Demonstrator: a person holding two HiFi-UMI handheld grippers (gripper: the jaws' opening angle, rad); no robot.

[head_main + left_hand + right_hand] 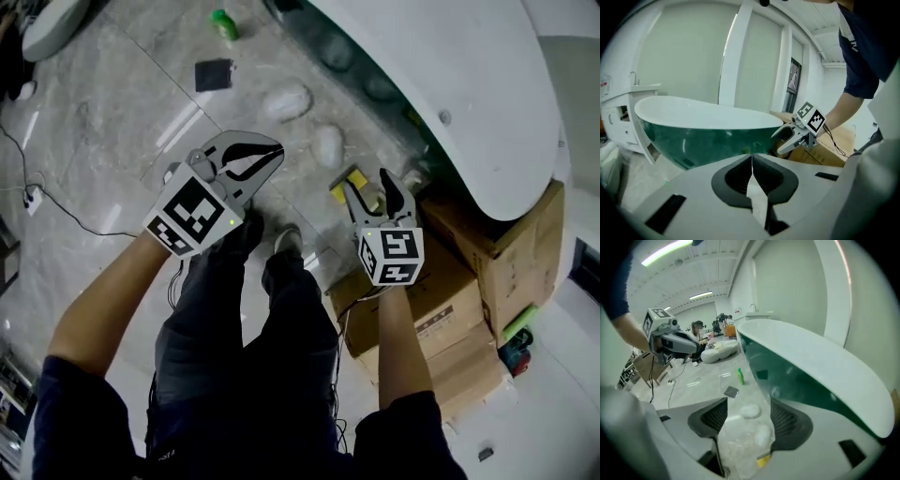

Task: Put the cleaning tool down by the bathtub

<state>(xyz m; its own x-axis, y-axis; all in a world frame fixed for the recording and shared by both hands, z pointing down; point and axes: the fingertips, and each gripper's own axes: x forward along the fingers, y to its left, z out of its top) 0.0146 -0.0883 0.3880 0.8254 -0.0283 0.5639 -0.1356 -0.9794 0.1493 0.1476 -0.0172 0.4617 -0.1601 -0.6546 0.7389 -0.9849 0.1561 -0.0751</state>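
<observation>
Yellow cleaning tool [354, 176] lies on the floor beside the bathtub [450, 84], just beyond the right gripper's [367, 187] released jaws; the left gripper [275, 151] is clenched, empty.

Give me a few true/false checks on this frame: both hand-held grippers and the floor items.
1. The left hand-held gripper has its jaws together, with nothing in them. True.
2. The right hand-held gripper is shut on the green bottle. False: its jaws are apart, and the bottle is on the floor, well away from it.
3. A yellow tool lies on the floor by the bathtub. True.
4. The boxes are on the person's left. False: they are on the right, beside the bathtub.
</observation>
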